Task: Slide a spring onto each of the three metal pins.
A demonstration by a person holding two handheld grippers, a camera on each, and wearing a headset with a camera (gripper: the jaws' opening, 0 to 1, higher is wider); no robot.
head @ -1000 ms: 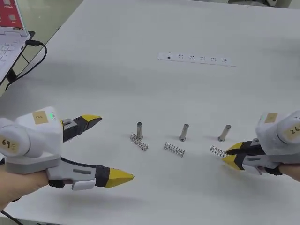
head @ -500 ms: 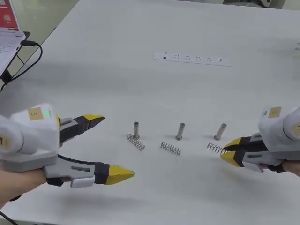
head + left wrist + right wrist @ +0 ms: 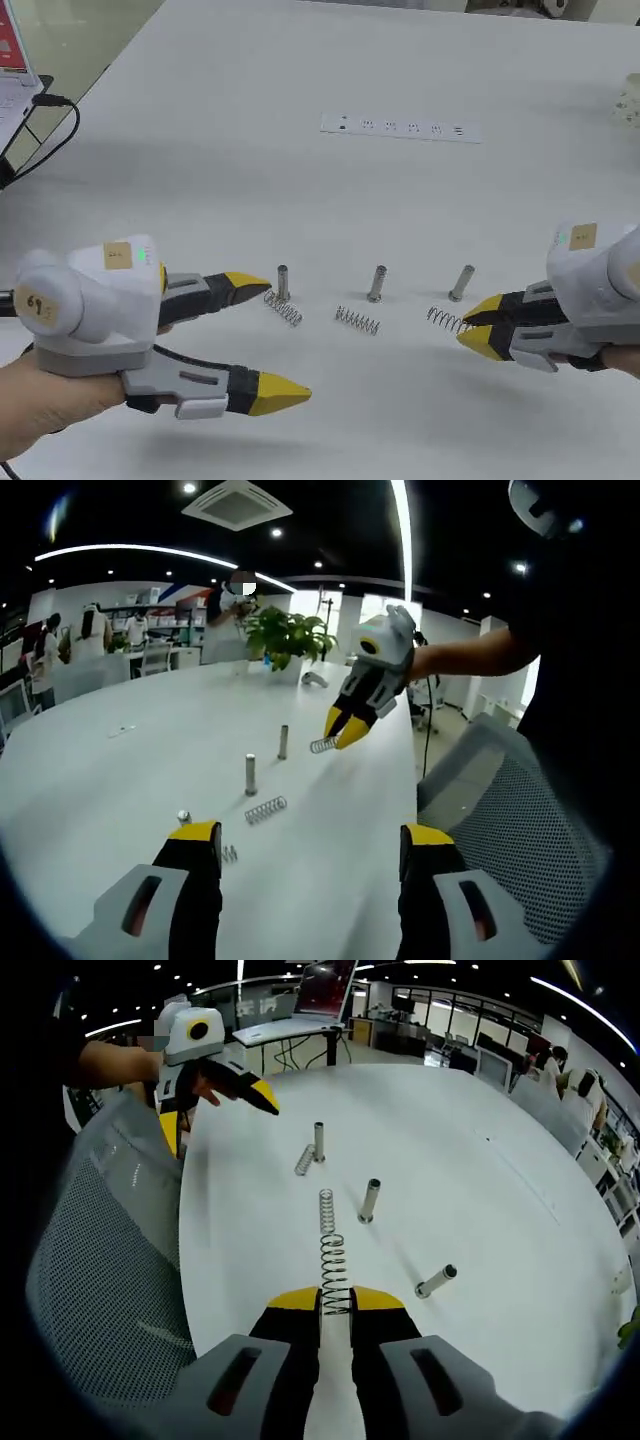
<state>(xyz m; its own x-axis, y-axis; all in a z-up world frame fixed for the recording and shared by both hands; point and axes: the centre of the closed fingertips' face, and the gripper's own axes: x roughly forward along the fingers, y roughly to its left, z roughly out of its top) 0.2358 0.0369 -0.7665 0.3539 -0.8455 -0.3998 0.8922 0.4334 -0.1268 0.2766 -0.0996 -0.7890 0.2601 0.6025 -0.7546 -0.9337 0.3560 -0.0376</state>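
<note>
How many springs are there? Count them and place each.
3. The first spring lies by the left pin; the second spring before the middle pin; the third spring is pinched in the right gripper near the right pin. None looks hidden.

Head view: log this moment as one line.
right gripper: shut on rightmost steel coil spring | left gripper: open, empty | three grey metal pins: bare

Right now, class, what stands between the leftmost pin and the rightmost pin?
The middle pin stands there, with a loose spring lying on the table near it, as the head view shows.
</note>
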